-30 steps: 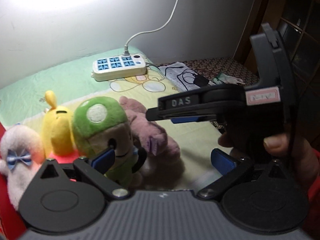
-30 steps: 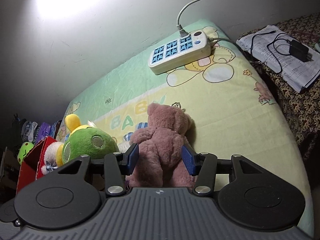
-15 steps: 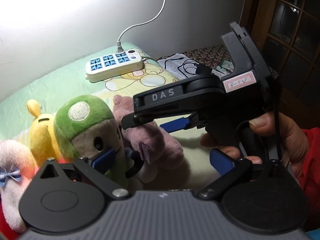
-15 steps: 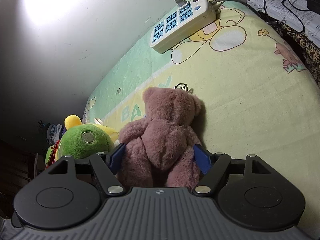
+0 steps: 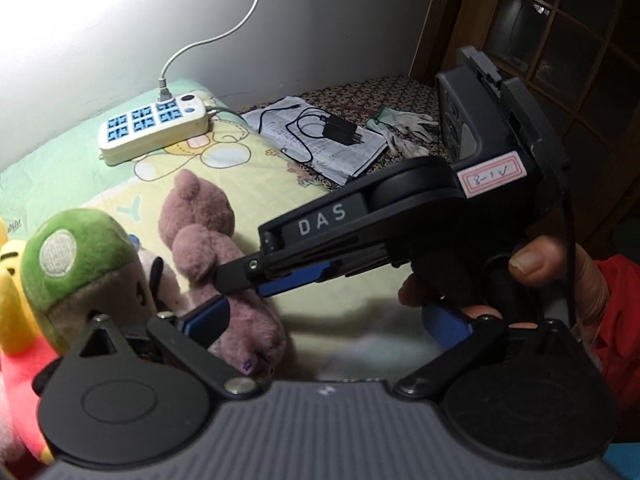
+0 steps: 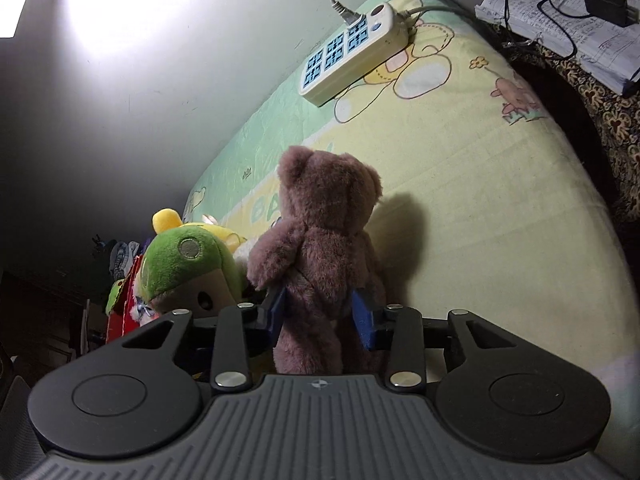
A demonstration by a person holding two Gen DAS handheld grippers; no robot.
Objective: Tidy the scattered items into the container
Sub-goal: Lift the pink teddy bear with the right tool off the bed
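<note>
- Your right hand-held gripper [image 6: 318, 316] has just been closing, and its blue pads now pinch the mauve teddy bear [image 6: 320, 256] at the waist; the bear stands upright on the bed [image 6: 500, 216], toward its near edge.
- Your left hand-held gripper [image 5: 326, 320] is spread wide with nothing between its pads.
- Only the left view shows your right hand [image 5: 560, 280] on its handle, and the gloves [image 5: 404, 128] past the bed's far corner.
- Only the right view shows the red container [image 6: 124, 304] off the bed's left edge, beside the green plush [image 6: 184, 264].
- Both views show the power strip [image 6: 352, 52] by the wall edge.
</note>
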